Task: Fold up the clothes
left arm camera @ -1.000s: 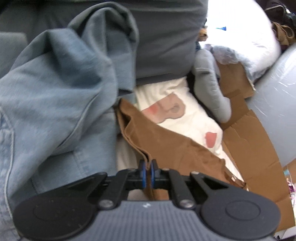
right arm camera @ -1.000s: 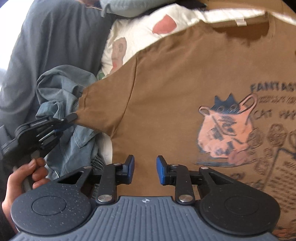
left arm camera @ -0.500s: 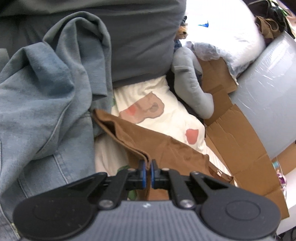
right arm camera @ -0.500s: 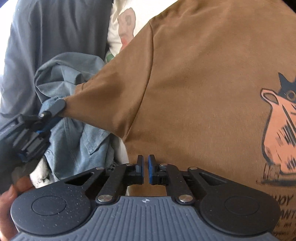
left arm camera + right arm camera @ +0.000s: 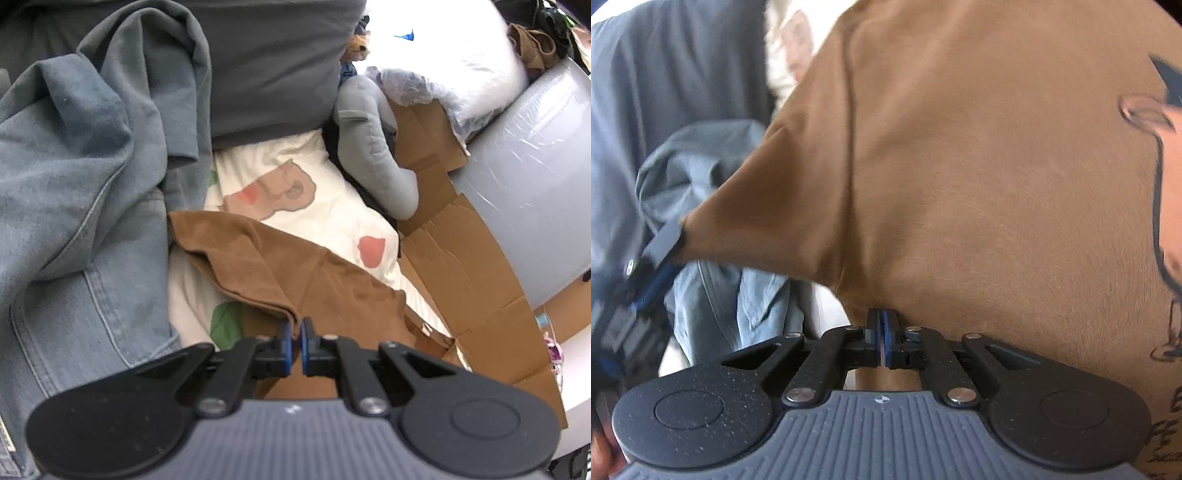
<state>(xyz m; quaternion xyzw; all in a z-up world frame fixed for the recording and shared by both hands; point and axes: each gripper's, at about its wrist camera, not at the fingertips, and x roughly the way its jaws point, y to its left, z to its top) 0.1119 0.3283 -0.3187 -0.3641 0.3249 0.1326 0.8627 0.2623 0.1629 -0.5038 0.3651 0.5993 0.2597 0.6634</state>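
Brown cloth fills most of what I see: the brown T-shirt [image 5: 979, 166] is spread over the white patterned bedsheet [image 5: 332, 206], with its cat print at the right edge of my right wrist view. My right gripper [image 5: 882, 332] has its blue pads pressed together on a pinch of the shirt's body just below the underarm, and a thin strip of brown shows between them. My left gripper [image 5: 293, 343] is clamped on the hem of the sleeve; in the right wrist view that same gripper sits at the far left, with the sleeve pulled out to a taut point toward it. So the sleeve's long axis runs sideways from the shirt body to the left, away from the print. Beside the sleeve, on its side away from the shirt body, lies a heap of blue denim jeans [image 5: 74, 184]. Beyond the shirt I see a grey plush toy [image 5: 373, 155] and flattened cardboard [image 5: 480, 277]. Whether the sleeve hangs clear of the sheet I cannot tell.
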